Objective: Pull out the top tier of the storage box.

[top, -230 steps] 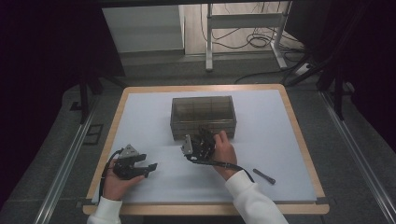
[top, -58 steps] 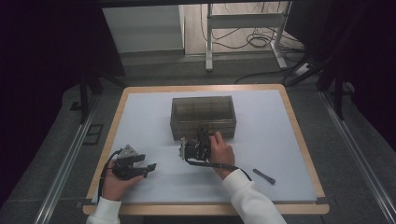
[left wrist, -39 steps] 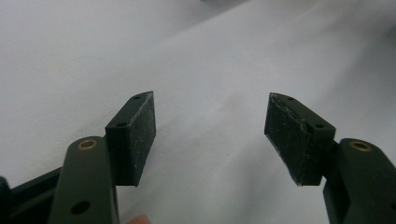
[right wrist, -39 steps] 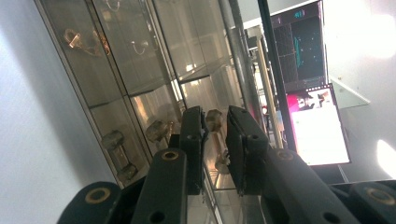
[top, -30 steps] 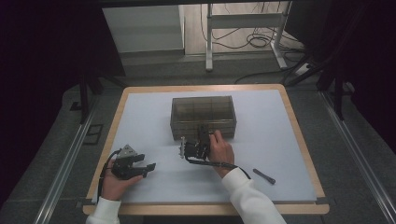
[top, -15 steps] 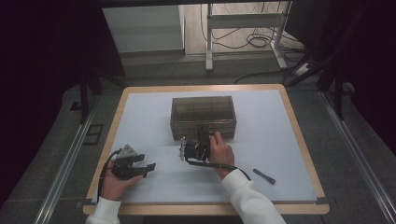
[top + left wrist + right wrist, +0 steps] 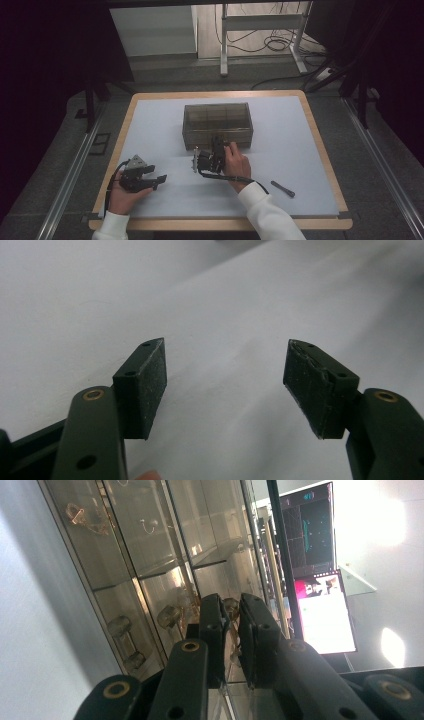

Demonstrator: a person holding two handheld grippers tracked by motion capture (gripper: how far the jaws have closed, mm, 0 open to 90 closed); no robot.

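A smoky clear compartment box (image 7: 217,117) stands mid-table with small metal parts (image 7: 120,627) inside. My right gripper (image 7: 218,144) is turned on its side against the box's front wall. In the right gripper view its jaws (image 7: 234,615) are nearly together, pinching what looks like a thin clear clasp on the box front. My left gripper (image 7: 159,178) rests at the front left of the mat, far from the box. Its jaws (image 7: 225,375) stand wide open over bare white surface with nothing between them.
A small dark pen-like rod (image 7: 282,188) lies at the front right of the pale mat (image 7: 300,150). A wooden rim (image 7: 220,222) frames the table. Metal rails run along both sides, and cables lie on the floor behind.
Since the earliest frame my right gripper has edged closer to the box's front wall. Over the last second nothing has visibly moved. The left gripper has stayed put.
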